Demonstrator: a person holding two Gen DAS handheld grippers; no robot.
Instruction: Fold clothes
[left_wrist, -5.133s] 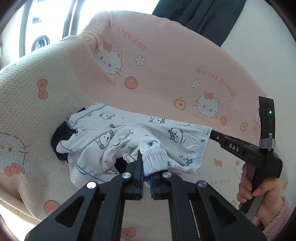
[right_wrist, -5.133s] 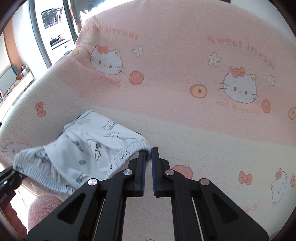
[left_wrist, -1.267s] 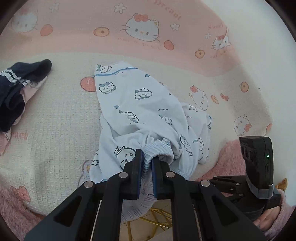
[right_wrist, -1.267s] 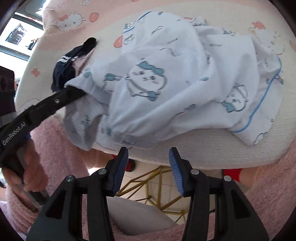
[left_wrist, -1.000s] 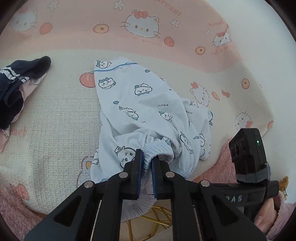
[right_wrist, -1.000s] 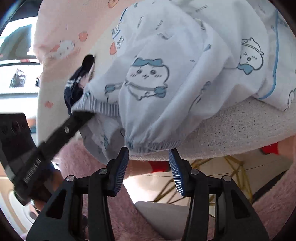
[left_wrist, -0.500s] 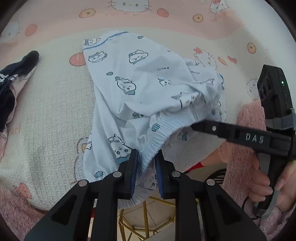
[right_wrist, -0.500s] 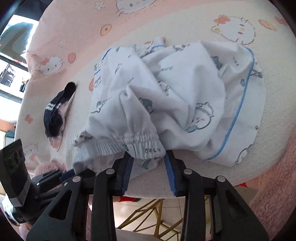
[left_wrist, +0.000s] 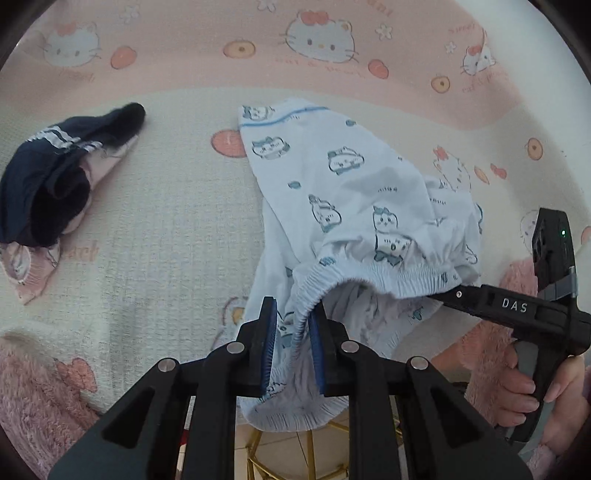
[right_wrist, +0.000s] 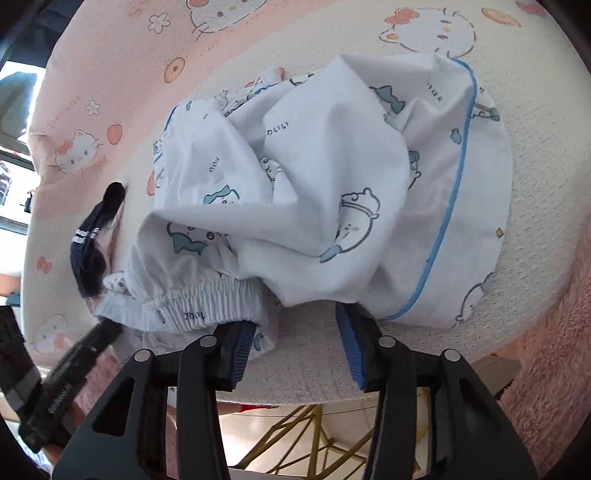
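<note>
Light blue cartoon-print shorts (left_wrist: 351, 192) lie crumpled on the cream and pink blanket (left_wrist: 166, 221), their elastic waistband hanging over the front edge. My left gripper (left_wrist: 293, 332) is open, and the waistband runs loosely between its blue pads without being pinched. My right gripper (right_wrist: 295, 347) is wide open at the same edge; the gathered waistband (right_wrist: 192, 299) rests over its left finger (right_wrist: 242, 350). In the left wrist view, the right tool's black arm (left_wrist: 513, 306) reaches under the waistband from the right, with a hand (left_wrist: 535, 387) on its handle.
A dark navy garment with a pink lining (left_wrist: 48, 184) lies bunched at the left of the blanket, also in the right wrist view (right_wrist: 88, 251). Fuzzy pink sleeves frame the lower corners. Below the front edge are gold metal legs (right_wrist: 295, 443) and tiled floor.
Both grippers have opened wider since half a second ago. The left one, shut on the waistband a second ago, has let go. The shorts have settled onto the blanket edge.
</note>
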